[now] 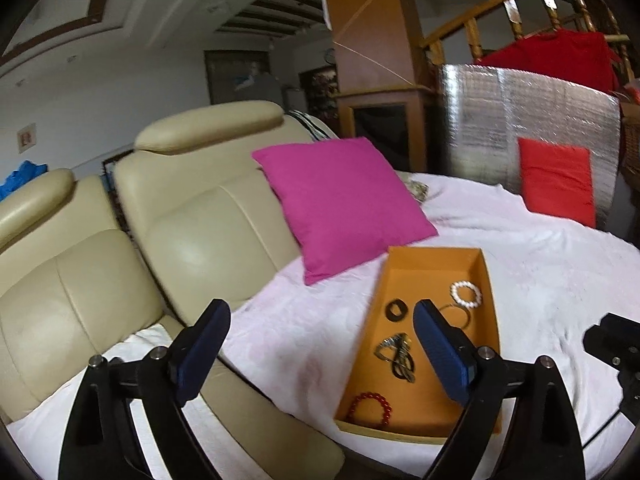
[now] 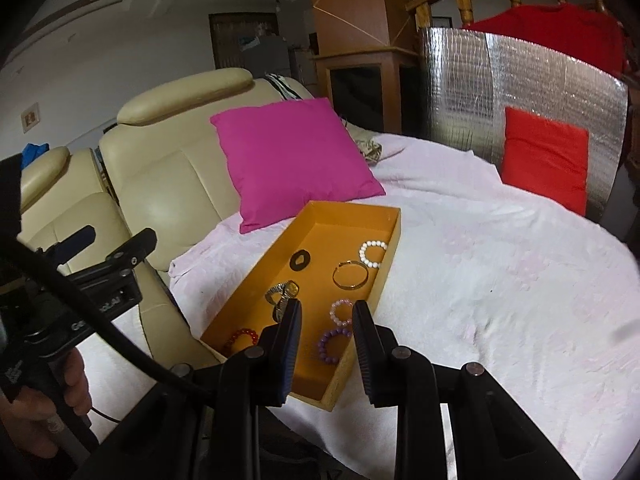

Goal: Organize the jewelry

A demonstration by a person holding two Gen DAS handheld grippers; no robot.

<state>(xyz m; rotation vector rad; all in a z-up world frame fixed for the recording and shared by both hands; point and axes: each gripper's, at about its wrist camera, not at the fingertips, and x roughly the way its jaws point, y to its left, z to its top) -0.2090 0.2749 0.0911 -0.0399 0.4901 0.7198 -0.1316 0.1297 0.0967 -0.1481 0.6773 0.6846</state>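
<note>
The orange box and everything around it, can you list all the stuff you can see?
orange box: 1, orange, on the white blanket, open
white bead bracelet: 1, white, far end of box
gold bangle: 1, gold, beside white bracelet
dark ring: 1, black, box's middle
watch: 1, silver-gold, box's middle
pink bead bracelet: 1, pale pink, near end
purple bead bracelet: 1, purple, near end
red bead bracelet: 1, red, near corner
pink pillow: 1, magenta, against sofa
red pillow: 1, red, against silver panel
sofa: 1, cream
white blanket: 1, white
left gripper: fingers open
right gripper: fingers open
</note>
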